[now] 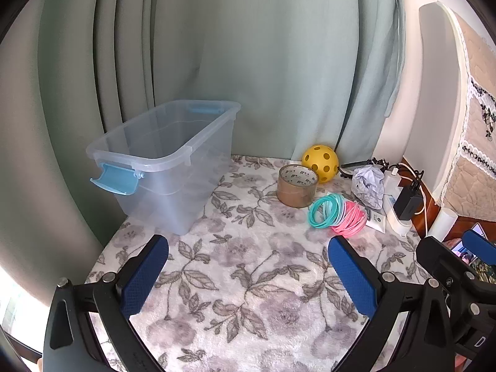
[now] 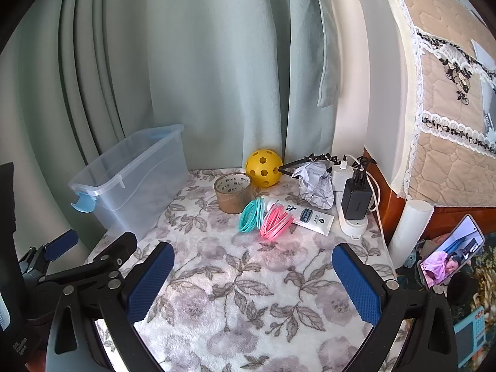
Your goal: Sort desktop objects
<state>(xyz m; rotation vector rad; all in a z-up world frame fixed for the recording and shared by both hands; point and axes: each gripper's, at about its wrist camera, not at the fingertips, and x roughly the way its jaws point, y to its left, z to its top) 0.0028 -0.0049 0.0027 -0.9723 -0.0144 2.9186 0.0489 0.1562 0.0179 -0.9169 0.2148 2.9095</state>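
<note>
Your left gripper point(image 1: 248, 274) and right gripper point(image 2: 252, 279) both hang over the floral cloth point(image 2: 235, 294), jaws wide apart, nothing between them. Far left: clear bin point(image 1: 167, 167), blue latches, looks empty. Far right cluster: tape roll point(image 1: 297, 186), yellow holed ball point(image 1: 321, 162) behind it; teal rings point(image 2: 249, 217) and pink rings point(image 2: 276, 223) lean against a white tube point(image 2: 310, 215); crumpled paper point(image 2: 316, 186) beside a charger point(image 2: 356, 201).

Soft daylight, sharp centre, heavy fisheye bending, dark corners
</note>
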